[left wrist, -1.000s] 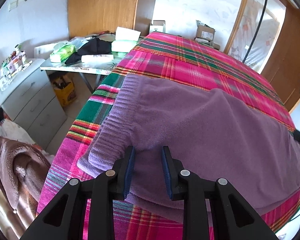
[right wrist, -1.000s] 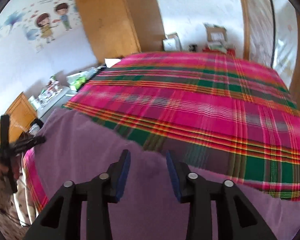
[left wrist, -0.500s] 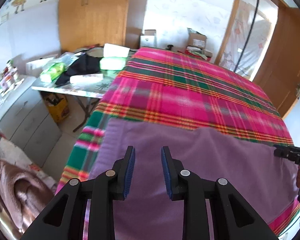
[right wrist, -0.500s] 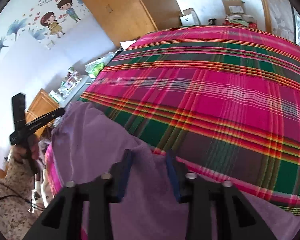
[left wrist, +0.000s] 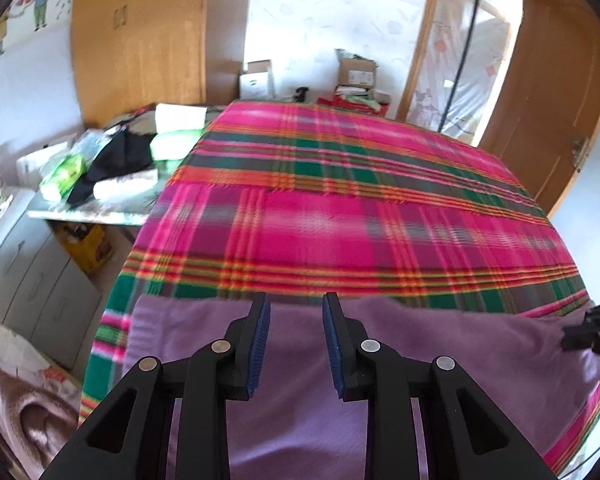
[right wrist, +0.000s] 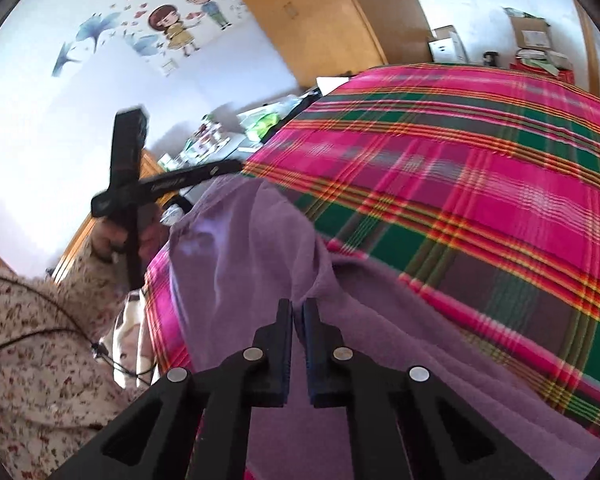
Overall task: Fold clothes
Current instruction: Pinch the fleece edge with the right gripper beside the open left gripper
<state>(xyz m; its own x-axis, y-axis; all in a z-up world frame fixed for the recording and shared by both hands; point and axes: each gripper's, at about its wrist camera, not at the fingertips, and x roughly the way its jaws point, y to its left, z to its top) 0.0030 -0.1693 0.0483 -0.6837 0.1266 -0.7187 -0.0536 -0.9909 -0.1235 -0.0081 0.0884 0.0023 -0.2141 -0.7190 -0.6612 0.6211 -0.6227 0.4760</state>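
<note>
Plaid bed (left wrist: 340, 216): R fingers (right wrist: 298, 312) just pinched onto purple garment (right wrist: 252, 264), L fingers (left wrist: 296, 308) parted, empty.

The right gripper (right wrist: 298, 312) had just been closing its jaws, and they came together on a raised ridge of the purple garment (right wrist: 380, 340). In the left wrist view the garment (left wrist: 440, 344) slid down the frame, baring more of the plaid bedspread (left wrist: 340, 216), and its ribbed edge left sight.
</note>
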